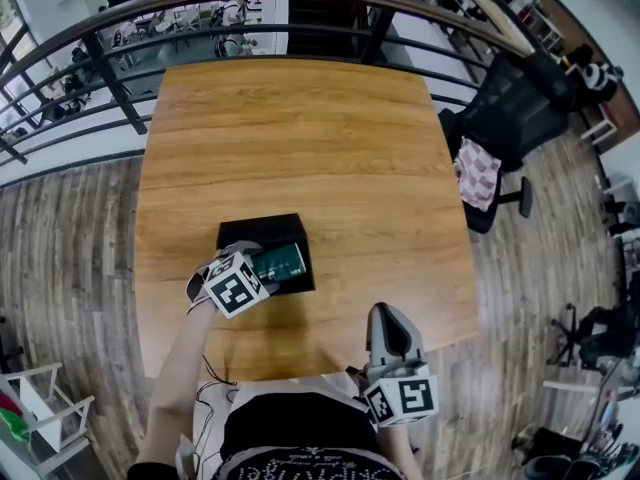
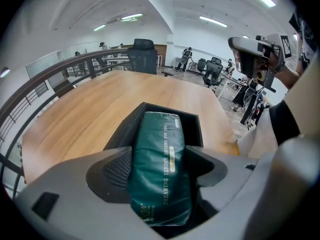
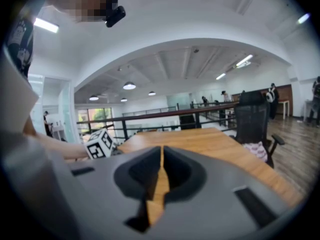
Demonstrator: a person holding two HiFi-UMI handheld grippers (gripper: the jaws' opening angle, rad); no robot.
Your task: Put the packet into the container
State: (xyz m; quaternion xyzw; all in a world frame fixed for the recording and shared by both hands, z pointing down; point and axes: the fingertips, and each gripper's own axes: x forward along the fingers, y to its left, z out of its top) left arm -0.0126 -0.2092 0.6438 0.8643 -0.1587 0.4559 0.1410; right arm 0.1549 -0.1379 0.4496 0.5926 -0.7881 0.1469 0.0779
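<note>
Packet (image 2: 159, 159) clamped between left tongs (image 2: 160, 170), far end inside black container (image 2: 194, 130) on counter (image 1: 320, 138); right tongs (image 3: 161, 173) closed, empty, well apart.

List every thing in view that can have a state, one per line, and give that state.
Left gripper: shut on packet.
Right gripper: shut, empty.
Packet: held, far end inside container.
Container: open, upright on table.
</note>
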